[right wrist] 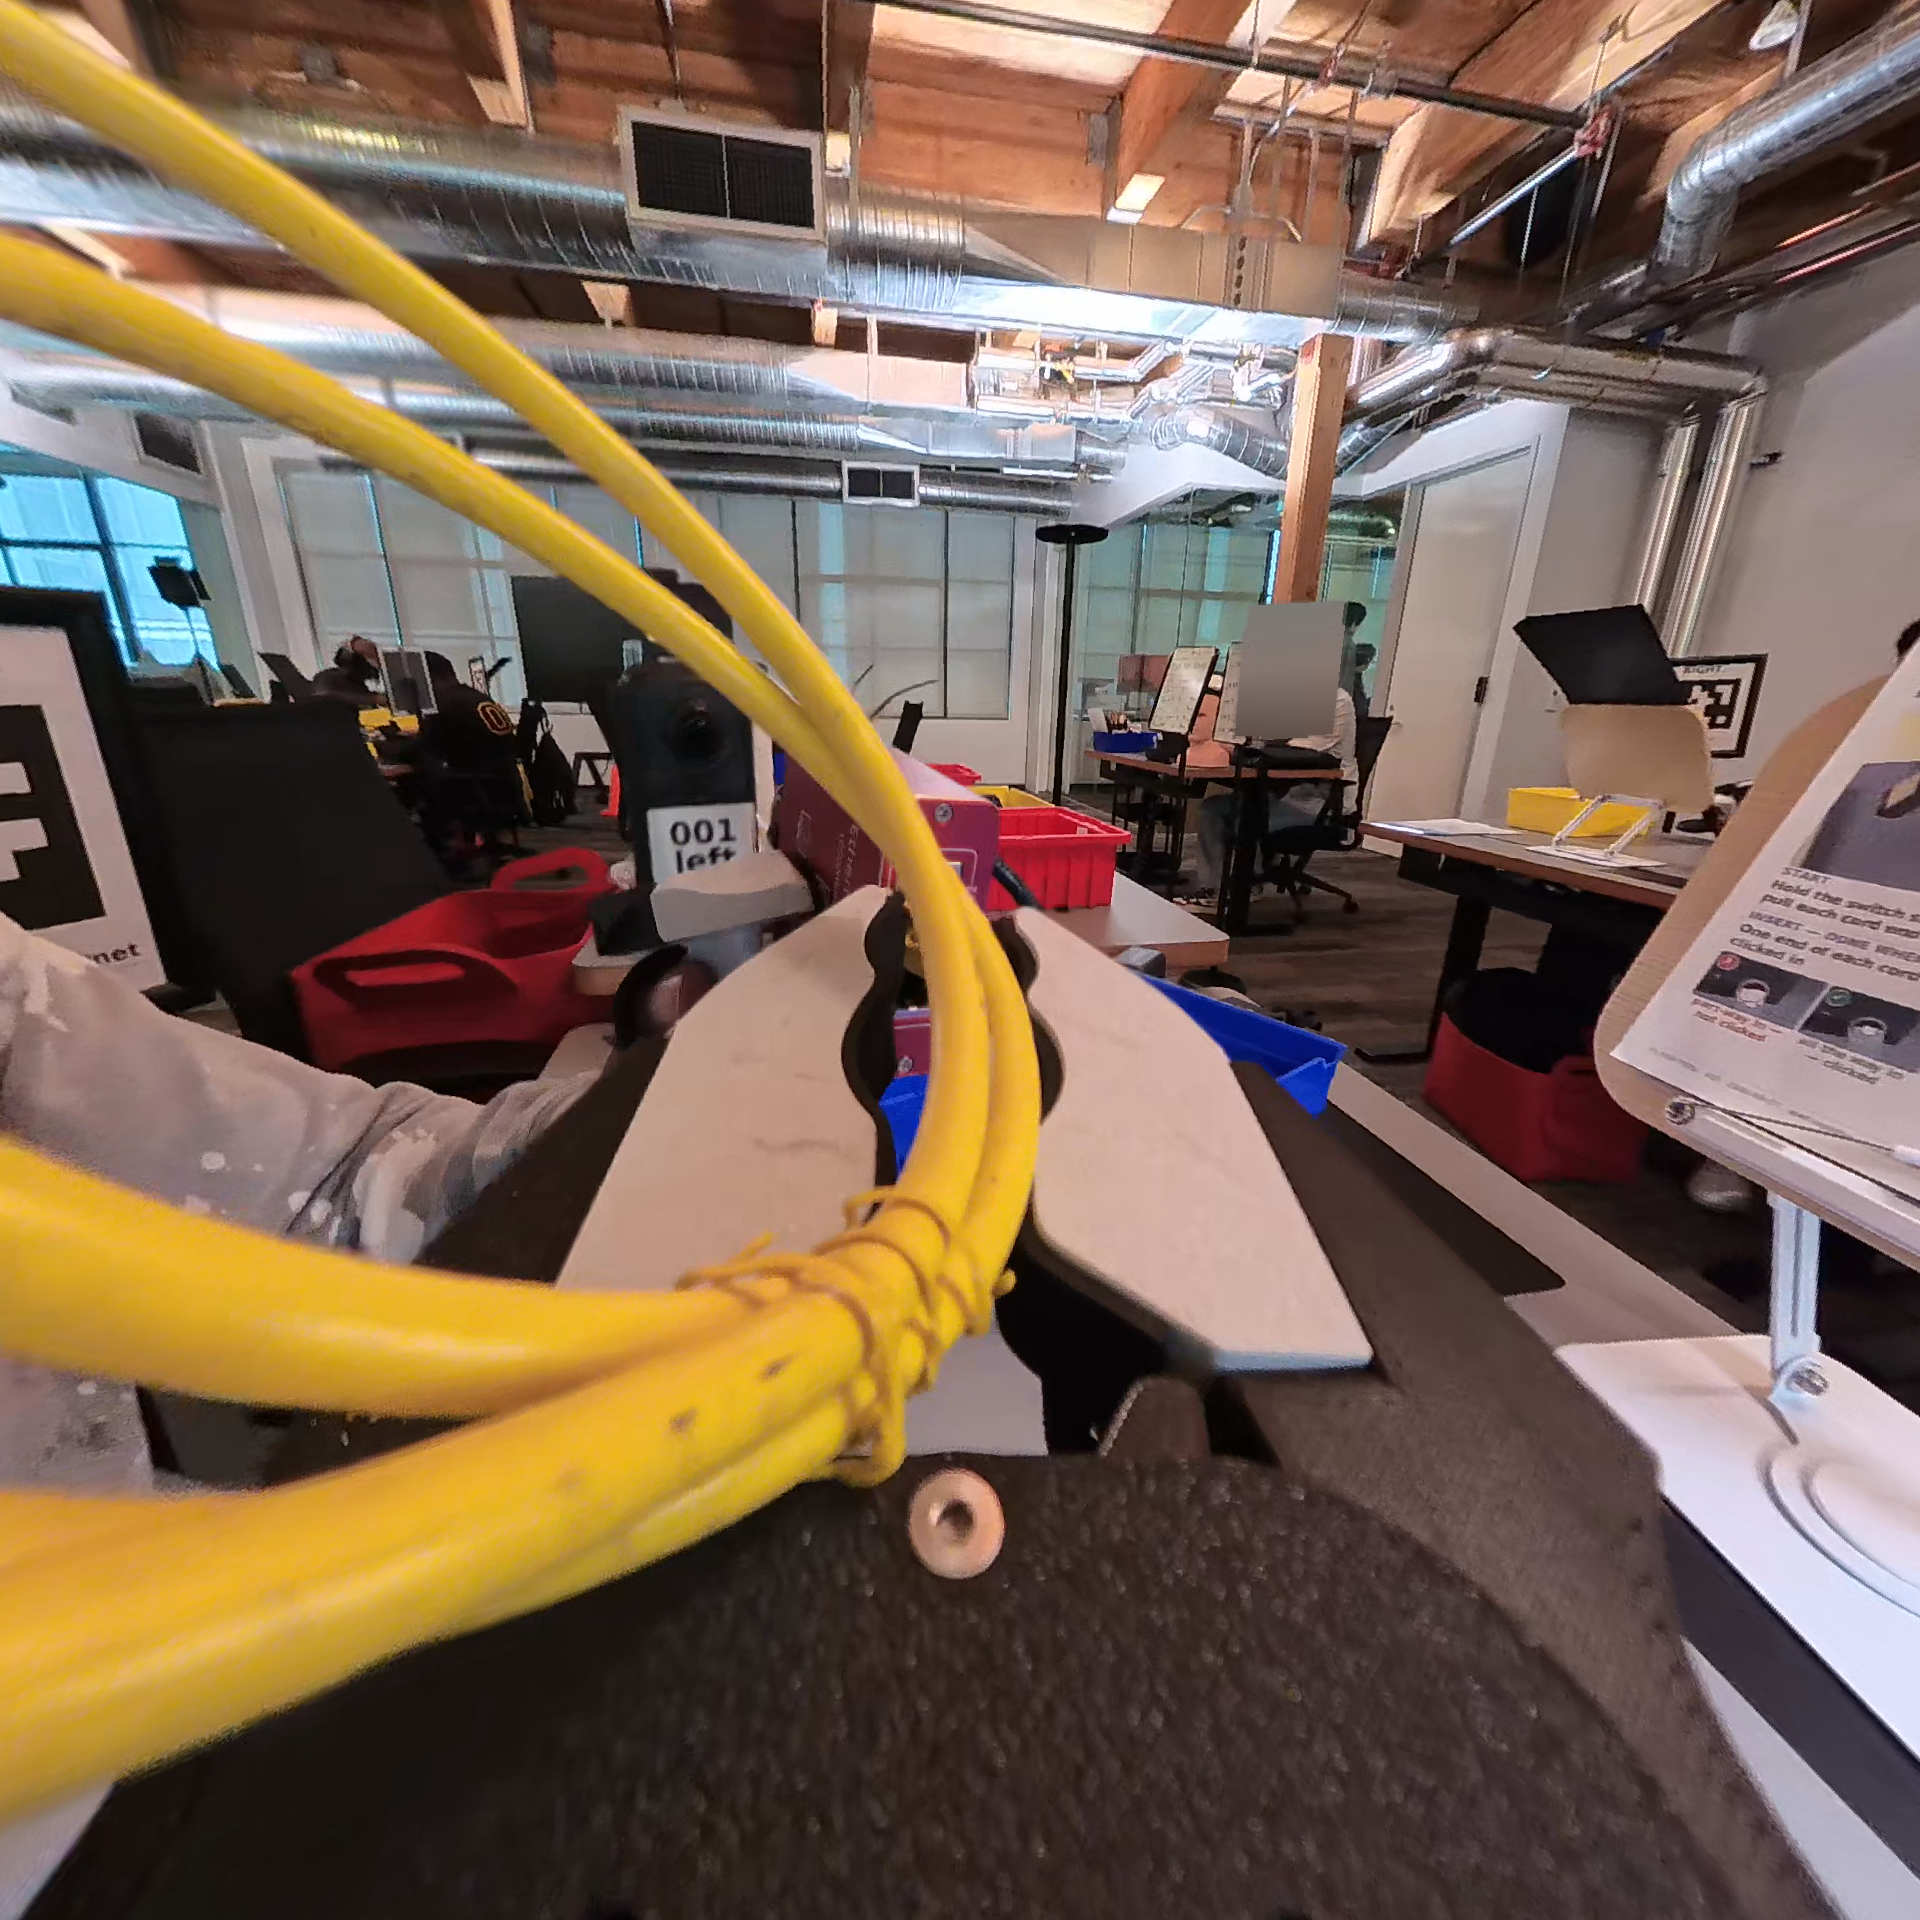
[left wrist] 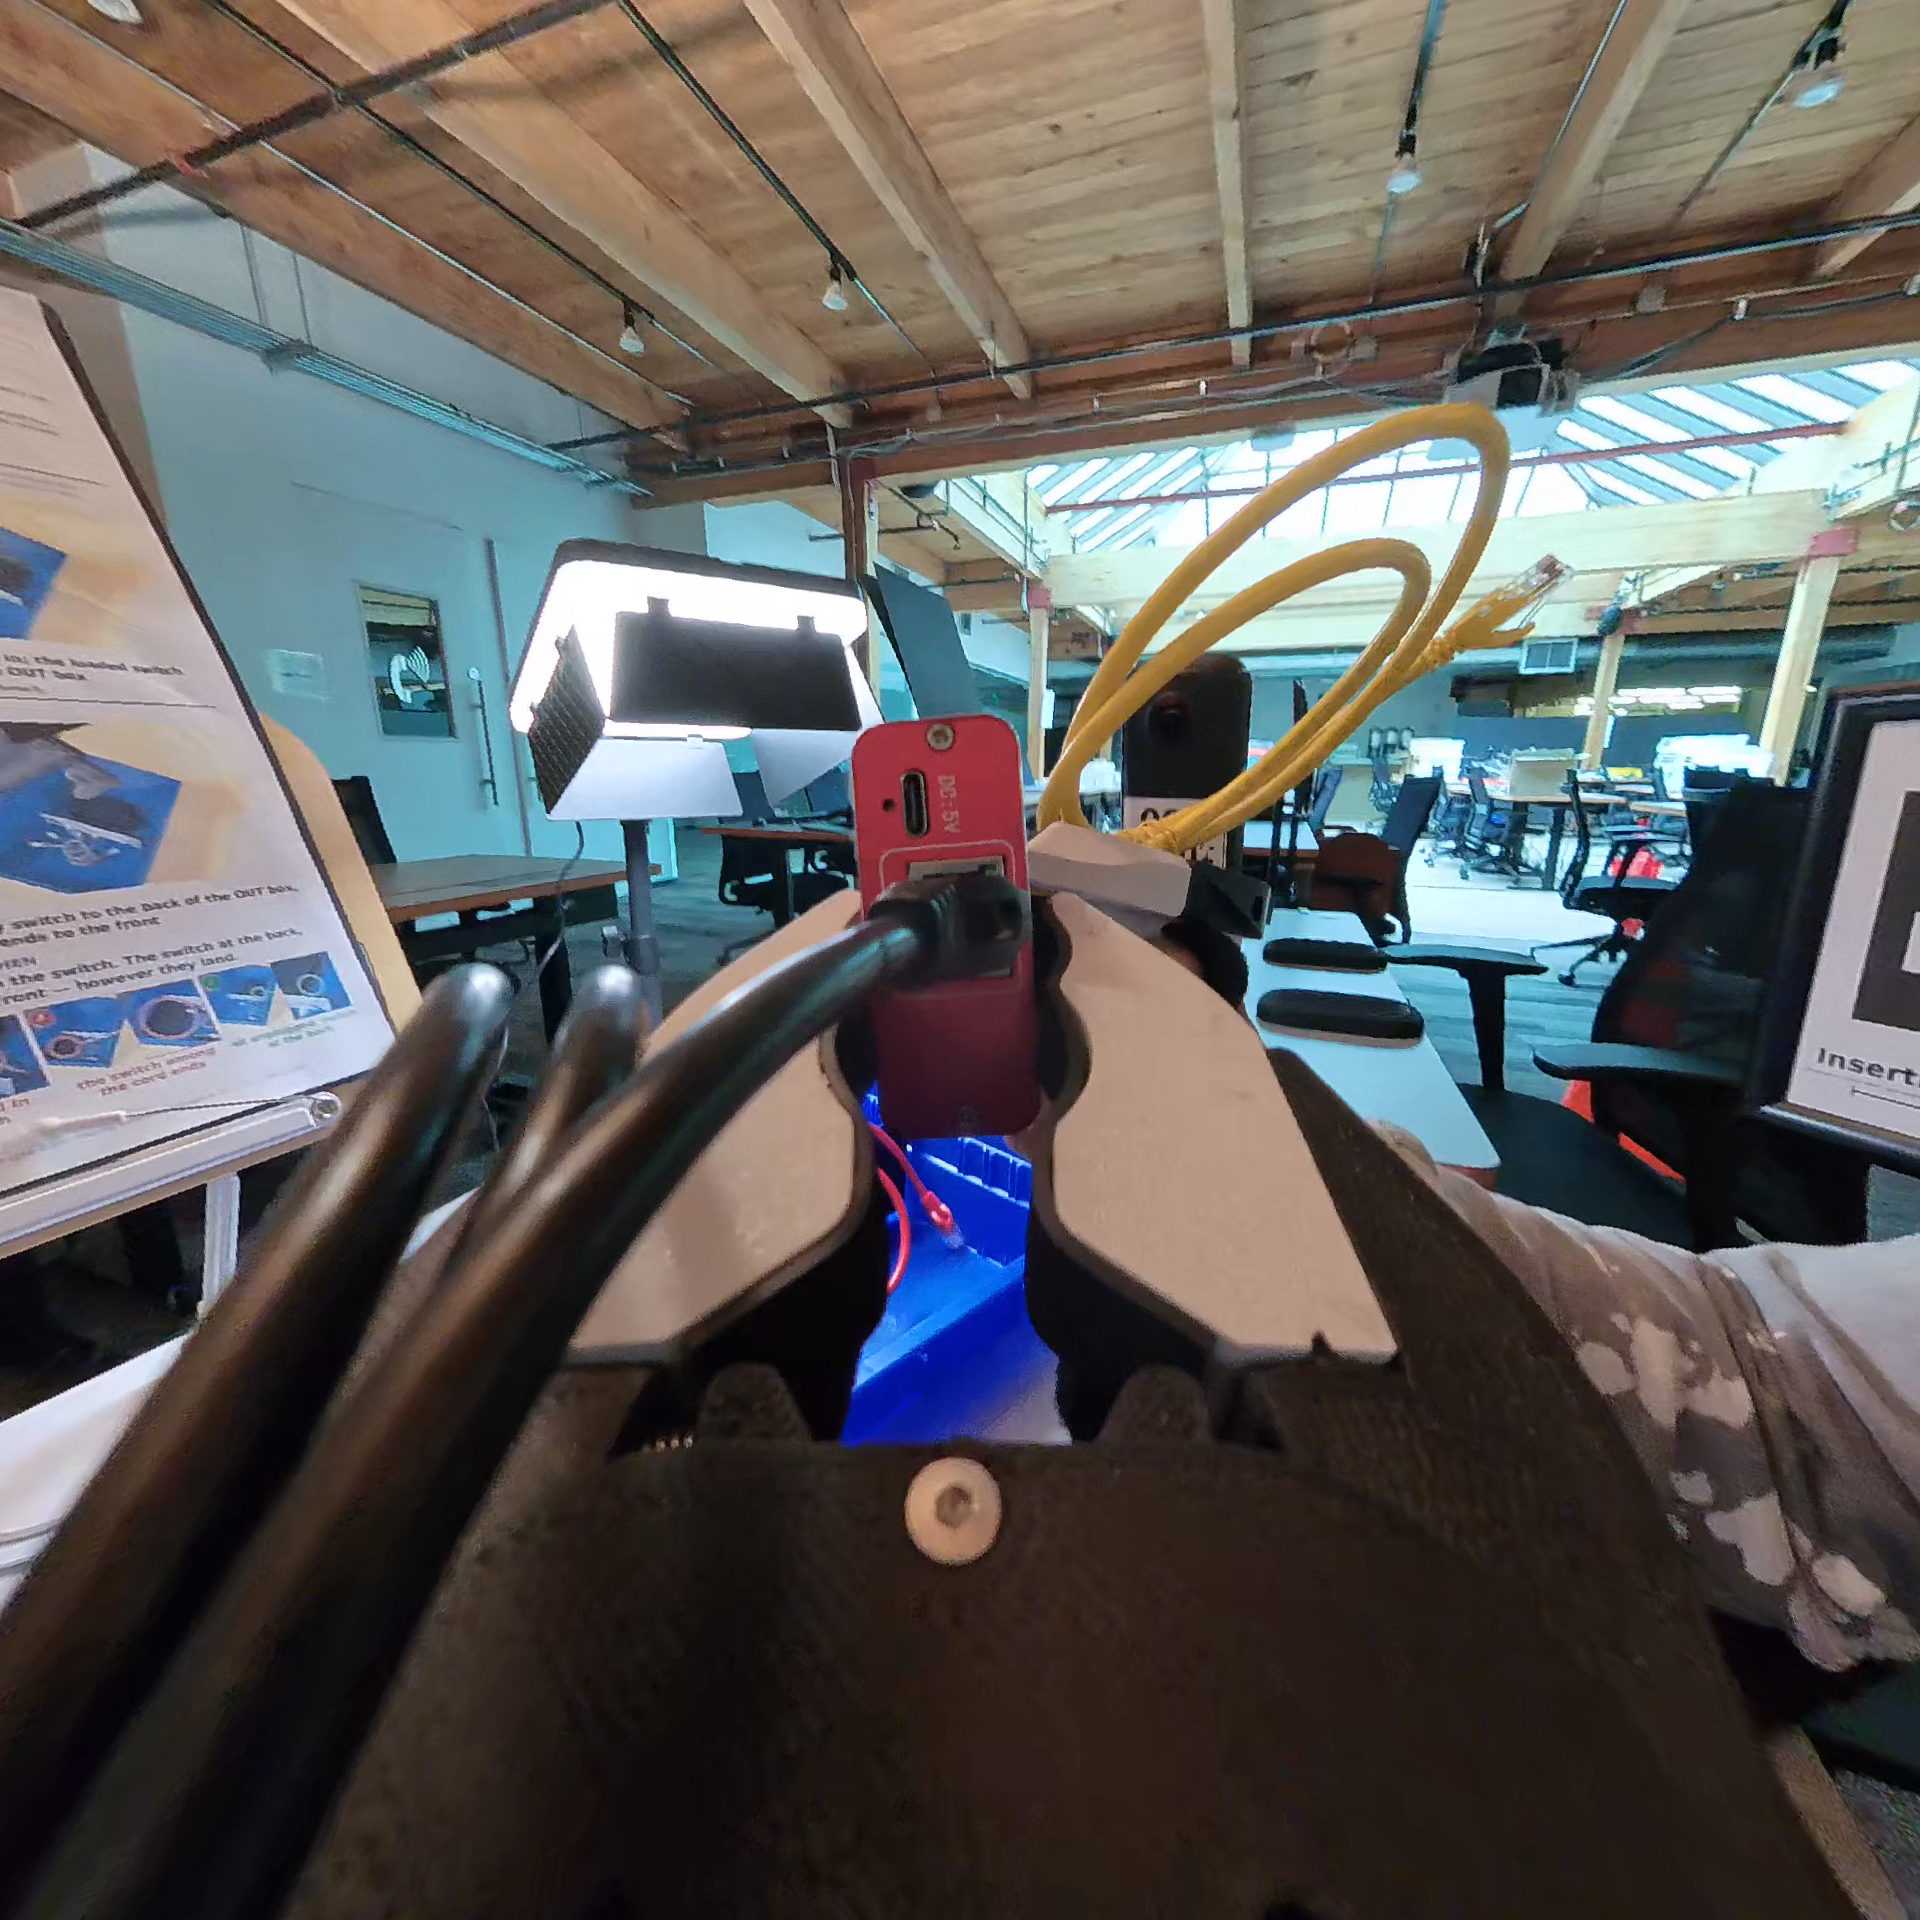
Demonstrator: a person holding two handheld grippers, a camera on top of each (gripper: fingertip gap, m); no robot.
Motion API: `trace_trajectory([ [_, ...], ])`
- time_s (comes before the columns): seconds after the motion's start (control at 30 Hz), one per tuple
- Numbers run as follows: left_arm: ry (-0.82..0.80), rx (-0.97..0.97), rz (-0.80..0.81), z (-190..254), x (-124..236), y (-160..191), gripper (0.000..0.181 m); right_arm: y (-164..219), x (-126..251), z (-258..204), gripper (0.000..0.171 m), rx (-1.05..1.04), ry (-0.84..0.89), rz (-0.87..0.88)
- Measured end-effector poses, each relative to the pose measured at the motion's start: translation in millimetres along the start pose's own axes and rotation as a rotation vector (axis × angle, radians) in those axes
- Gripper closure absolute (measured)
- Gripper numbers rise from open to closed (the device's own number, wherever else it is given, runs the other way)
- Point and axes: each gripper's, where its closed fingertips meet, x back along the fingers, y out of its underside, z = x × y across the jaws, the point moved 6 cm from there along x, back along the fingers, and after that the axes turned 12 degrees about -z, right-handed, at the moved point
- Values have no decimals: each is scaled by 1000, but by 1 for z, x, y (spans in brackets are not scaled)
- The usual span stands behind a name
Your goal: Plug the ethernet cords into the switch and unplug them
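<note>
My left gripper (left wrist: 951, 935) is shut on the red switch (left wrist: 951, 1039) and holds it upright in the air. A black ethernet cord (left wrist: 727, 1049) is plugged into a port on the switch's end face and runs back past the camera. My right gripper (right wrist: 951, 925) is shut on one end of a coiled yellow ethernet cord (right wrist: 727, 665), right against the switch (right wrist: 883, 831). I cannot tell whether that plug sits in a port. In the left wrist view the right gripper (left wrist: 1112, 873) touches the switch's right side, and the yellow cord's free plug (left wrist: 1527, 587) hangs in the air.
A blue bin (left wrist: 935, 1299) with a red cord (left wrist: 904, 1195) lies below the switch. An instruction sheet on a stand (left wrist: 156, 831) is at the left, a marker board (left wrist: 1860, 914) at the right. A red tote (right wrist: 436, 966) and red bins (right wrist: 1049, 852) stand behind.
</note>
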Motion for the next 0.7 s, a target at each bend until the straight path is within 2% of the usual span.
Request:
trace_trajectory([
  [0.07,10,29,0,-7,2,0,154,2,5,5,160,-2,38,-18],
  [0.1,-18,44,94,-15,14,-7,154,1,21,21,160,-5,163,7],
  [0.13,-18,69,182,-24,32,-20,153,0,43,34,162,-47,189,44],
  [0.17,-8,78,191,-32,47,-33,152,0,60,40,162,-60,179,46],
  [0.23,-20,31,111,-38,59,-43,154,6,60,38,158,-29,202,-92],
  [0.3,-72,1,2,-45,57,-37,154,12,52,44,160,-55,261,-206],
  [0.4,-42,84,-46,-53,54,-29,155,25,63,63,157,-155,320,-341],
  [0.5,-24,116,-51,-58,59,-31,155,47,93,88,158,-278,387,-525],
  [0.6,-49,91,-73,-63,65,-33,155,73,134,112,158,-402,452,-780],
  [0.7,-55,87,-71,-65,66,-35,154,95,170,124,158,-551,437,-1014],
])
